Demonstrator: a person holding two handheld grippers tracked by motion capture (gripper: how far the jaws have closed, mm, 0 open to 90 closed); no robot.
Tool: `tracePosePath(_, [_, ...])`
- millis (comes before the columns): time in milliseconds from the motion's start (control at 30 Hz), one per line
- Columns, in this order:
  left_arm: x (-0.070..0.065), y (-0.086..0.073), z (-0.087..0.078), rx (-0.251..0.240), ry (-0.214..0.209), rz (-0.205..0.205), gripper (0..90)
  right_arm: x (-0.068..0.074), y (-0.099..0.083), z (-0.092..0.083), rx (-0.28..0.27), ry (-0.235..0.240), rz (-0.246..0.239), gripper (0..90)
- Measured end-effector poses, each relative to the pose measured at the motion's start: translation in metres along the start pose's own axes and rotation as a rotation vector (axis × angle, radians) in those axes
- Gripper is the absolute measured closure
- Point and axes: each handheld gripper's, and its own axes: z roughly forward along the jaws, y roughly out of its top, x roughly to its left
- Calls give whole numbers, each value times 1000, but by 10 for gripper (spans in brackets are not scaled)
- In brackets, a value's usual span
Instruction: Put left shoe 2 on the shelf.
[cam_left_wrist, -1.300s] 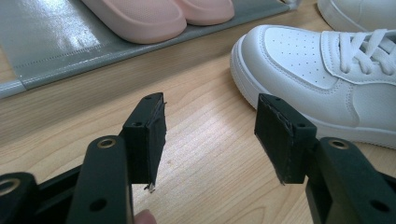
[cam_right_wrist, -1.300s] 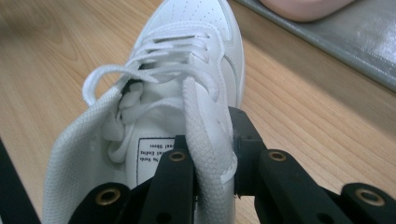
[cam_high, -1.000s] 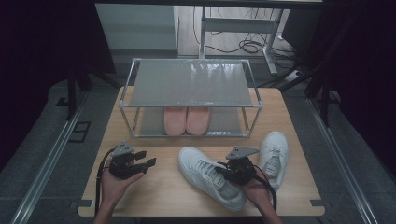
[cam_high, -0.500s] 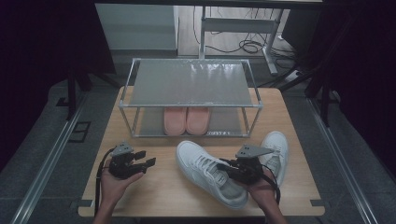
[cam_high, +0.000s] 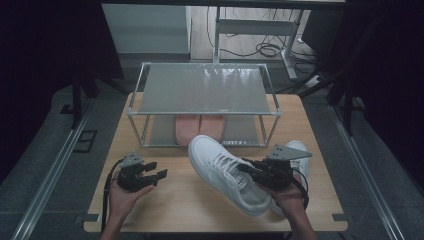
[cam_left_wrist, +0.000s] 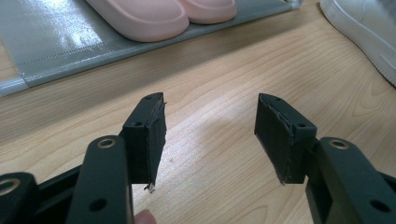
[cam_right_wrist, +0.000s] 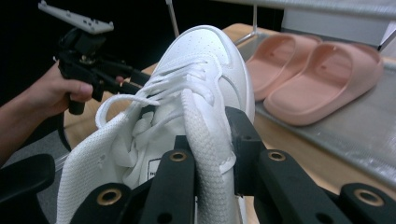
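A white sneaker (cam_high: 222, 170) hangs tilted above the wooden table (cam_high: 190, 200), toe towards the rack. My right gripper (cam_high: 251, 169) is shut on the side wall of its collar, and in the right gripper view the sneaker (cam_right_wrist: 196, 93) rises between the jaws. A second white sneaker (cam_high: 299, 156) lies on the table behind that hand. My left gripper (cam_high: 156, 170) is held low at the table's left front, open, with bare wood between its jaws (cam_left_wrist: 210, 135). Two pink slippers (cam_high: 199, 127) rest on the lower shelf of a metal rack (cam_high: 202, 90).
The rack stands at the back middle of the table, its top shelf bare. The slippers (cam_left_wrist: 163, 14) and the rack's lower shelf (cam_left_wrist: 51, 44) lie just beyond the left gripper. Cables and desk legs (cam_high: 260, 30) are on the floor past the table.
The right gripper has lifted the white sneaker off the table and carried it forward and left, towards the rack. The left gripper has stayed where it was, open.
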Motion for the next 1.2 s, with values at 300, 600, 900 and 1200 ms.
tracePosePath(300, [0,0,1,5,-3,6,438,-4,24,-2,-26,-9,-10,809])
tracePosePath(600, [0,0,1,4,-5,7,438,-4,56,-5,-72,2,-23,810])
tracePosePath(900, [-1,0,3,9,-10,10,438,-11,86,1,-99,-11,-19,811])
tracePosePath(1200, [-1,-1,4,12,-13,7,438,-25,113,15,-110,-31,9,811])
